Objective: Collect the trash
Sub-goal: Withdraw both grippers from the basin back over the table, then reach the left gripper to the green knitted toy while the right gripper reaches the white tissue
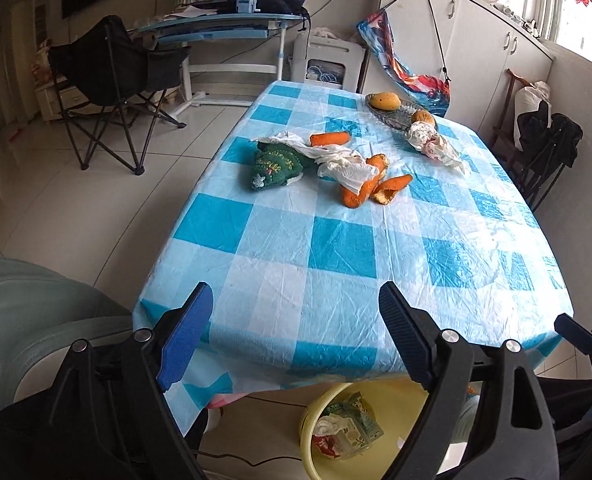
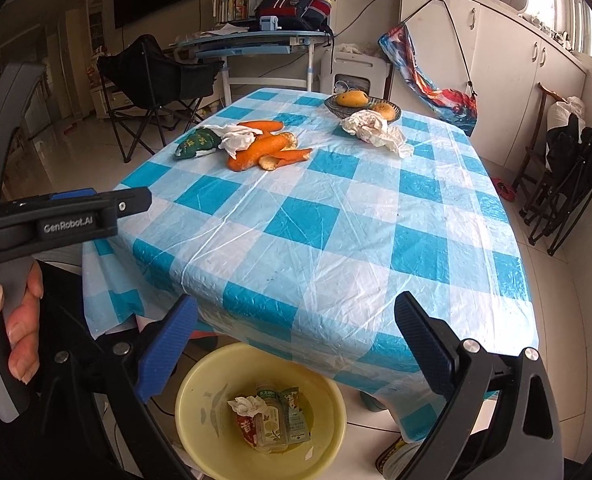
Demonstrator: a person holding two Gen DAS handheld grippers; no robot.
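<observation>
The round yellow plastic basin on the floor, just under the near edge of the table with its blue-and-white checked plastic cover, already holds some trash: a crumpled white tissue, a small bottle and a few printed wrappers. So part of the collecting looks done.

Much is left, all on the far half of the table, well apart from the basin. Curled orange peels lie mixed with a crumpled white napkin, touching a green knitted soft toy. Beyond them, another wad of white tissue lies against a dark shallow fruit dish holding yellow fruit, which is probably not trash.

The left claw stands apart with nothing between its blue pads, above the near table edge. The right claw is likewise spread and empty, above the basin. Both seem ready for another fetch.
</observation>
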